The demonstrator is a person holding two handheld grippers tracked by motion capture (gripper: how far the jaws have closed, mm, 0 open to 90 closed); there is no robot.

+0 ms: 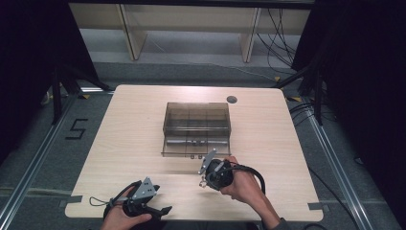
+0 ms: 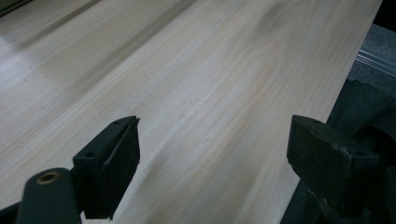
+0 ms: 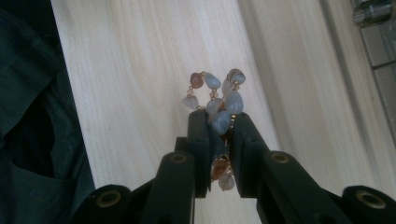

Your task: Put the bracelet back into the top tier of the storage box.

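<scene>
Pale wood grain covers the table (image 1: pixel 134 143), which stands on a grey floor between dark curtains. From the high view, a smoky clear box (image 1: pixel 197 128) with divided compartments sits mid-table; something metallic lies in its near row, too small to name. The right gripper (image 1: pixel 205 181) hovers just in front of the box, held in the person's right hand (image 1: pixel 246 184). The left gripper (image 1: pixel 160 211) rests near the table's front edge, well apart from the box.

Seen in the left gripper view, its jaws stand wide apart over bare wood, with nothing between them.

Closer up, the right gripper view has its jaws clamped on a bracelet (image 3: pixel 215 98) of smooth blue-grey and brown stones with small gold beads, held off the table. A loop sticks up past the jaw tips and a few stones hang below. It is probably light and limp, and the polished stones look slippery, so a pinch across the strand between stones should hold best.
</scene>
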